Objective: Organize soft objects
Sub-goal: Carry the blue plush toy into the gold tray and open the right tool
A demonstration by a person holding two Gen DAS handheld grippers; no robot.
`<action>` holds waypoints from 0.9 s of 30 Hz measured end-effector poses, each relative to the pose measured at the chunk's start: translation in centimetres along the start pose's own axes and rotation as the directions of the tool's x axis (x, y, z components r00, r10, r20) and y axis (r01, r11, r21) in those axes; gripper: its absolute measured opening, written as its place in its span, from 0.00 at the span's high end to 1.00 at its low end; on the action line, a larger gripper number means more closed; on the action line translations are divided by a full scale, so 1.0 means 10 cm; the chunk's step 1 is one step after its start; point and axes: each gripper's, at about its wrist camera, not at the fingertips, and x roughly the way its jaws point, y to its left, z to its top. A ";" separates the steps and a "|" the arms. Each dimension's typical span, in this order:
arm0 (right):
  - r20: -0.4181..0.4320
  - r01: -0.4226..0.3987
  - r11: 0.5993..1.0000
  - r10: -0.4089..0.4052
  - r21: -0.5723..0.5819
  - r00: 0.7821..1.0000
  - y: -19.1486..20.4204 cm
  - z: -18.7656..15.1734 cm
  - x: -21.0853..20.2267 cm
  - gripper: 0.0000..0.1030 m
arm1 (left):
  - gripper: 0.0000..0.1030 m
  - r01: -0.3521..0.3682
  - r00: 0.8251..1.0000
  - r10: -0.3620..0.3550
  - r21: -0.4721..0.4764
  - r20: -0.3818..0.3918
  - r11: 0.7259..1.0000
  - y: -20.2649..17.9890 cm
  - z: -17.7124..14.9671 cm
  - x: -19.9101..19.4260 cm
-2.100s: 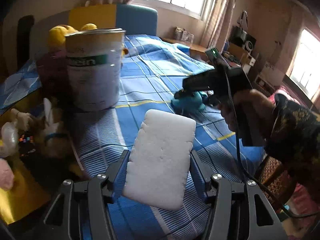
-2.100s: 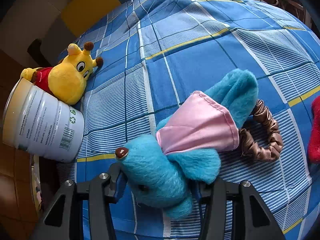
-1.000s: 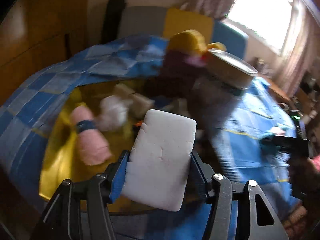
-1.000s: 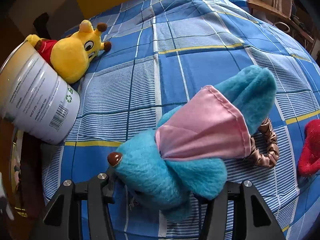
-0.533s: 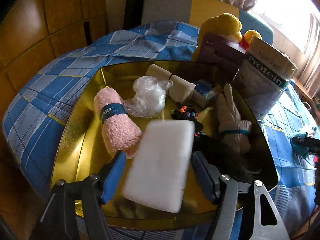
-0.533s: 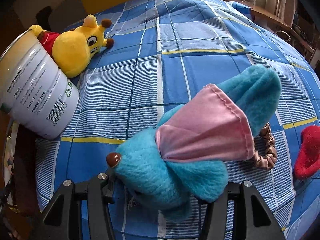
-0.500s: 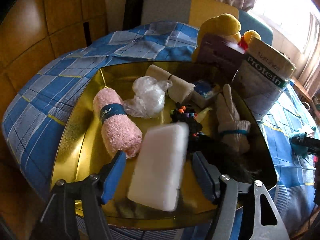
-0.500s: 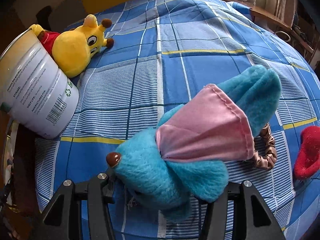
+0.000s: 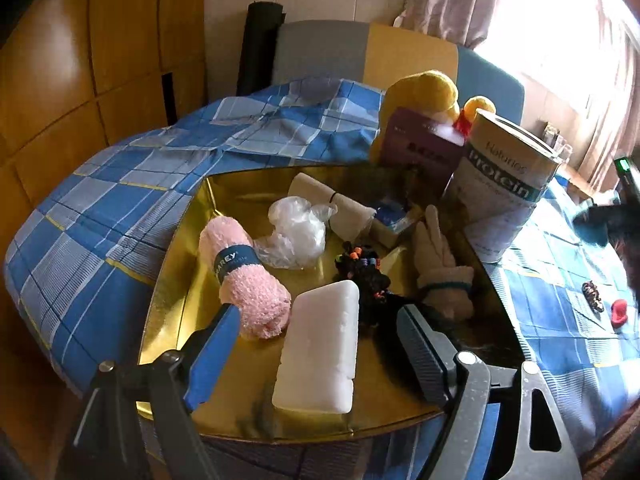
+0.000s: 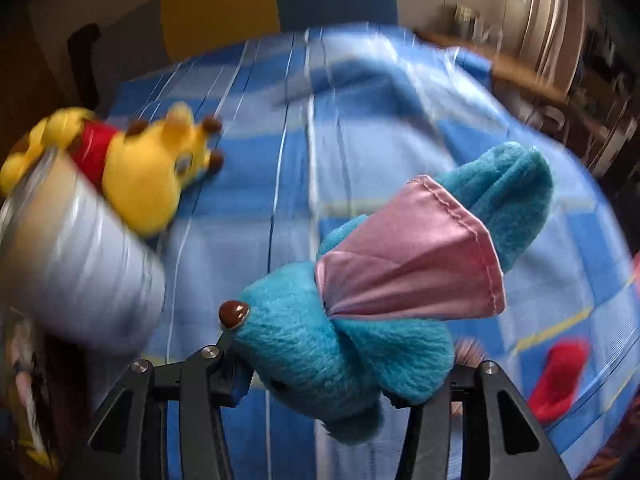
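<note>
Bed, blue plaid cover (image 9: pixel 120 184), yellow lines through the checks; wood-panelled wall at nine o'clock, curtained window at two o'clock, padded headboard in grey, yellow and blue at twelve.

Gold tray (image 9: pixel 172 280), shiny, flat on the cover. Holds: white sponge block (image 9: pixel 320 344), rectangular with rounded corners, lying at six o'clock; pink fuzzy roll with a dark band (image 9: pixel 240 276), at nine o'clock, just beside the block; crumpled clear plastic (image 9: pixel 296 228); cream glove with a teal cuff (image 9: pixel 438 264), at three o'clock; dark beaded tangle (image 9: pixel 360 268), centre.

White protein tin (image 9: pixel 504 196), upright, just off the tray at two o'clock. Yellow plush (image 10: pixel 148 168), red collar, lying against it.

Left gripper (image 9: pixel 320 344): tilted down over the tray, jaws just spreading, both blue pads clear of the block between them.

Right gripper (image 10: pixel 344 384): angled steeply down, jaws just narrowing, pinching the teal plush with the pink satin ear (image 10: pixel 360 344) above the cover. Red scrap (image 10: pixel 560 376) at four o'clock.
</note>
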 end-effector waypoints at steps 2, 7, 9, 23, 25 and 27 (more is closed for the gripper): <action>0.028 0.050 0.999 -0.050 -0.006 0.998 0.07 0.31 -0.06 0.52 | 0.21 0.007 1.000 -0.007 -0.002 0.009 1.000 0.02 0.01 -0.04; 0.082 0.088 0.996 -0.086 -0.016 0.993 0.39 0.85 -0.21 0.52 | 0.21 0.006 1.000 -0.007 0.010 0.025 1.000 0.06 0.00 -0.08; 0.105 0.083 0.996 -0.079 -0.040 0.991 0.61 1.03 -0.28 0.52 | 0.21 0.013 1.000 -0.013 0.003 0.015 1.000 0.08 -0.01 -0.07; 0.206 -0.215 0.875 0.328 -0.434 0.922 2.60 1.12 -1.02 0.52 | 0.21 0.011 1.000 -0.012 -0.025 -0.010 1.000 0.18 -0.08 -0.02; 0.150 -0.282 0.810 0.409 -0.514 0.900 2.84 0.94 -1.10 0.52 | 0.21 0.006 1.000 -0.006 -0.030 -0.005 1.000 0.20 -0.08 -0.04; 0.054 -0.356 0.713 0.482 -0.604 0.874 3.13 0.62 -1.16 0.52 | 0.21 -0.002 1.000 0.002 -0.042 0.001 0.999 0.26 -0.09 -0.08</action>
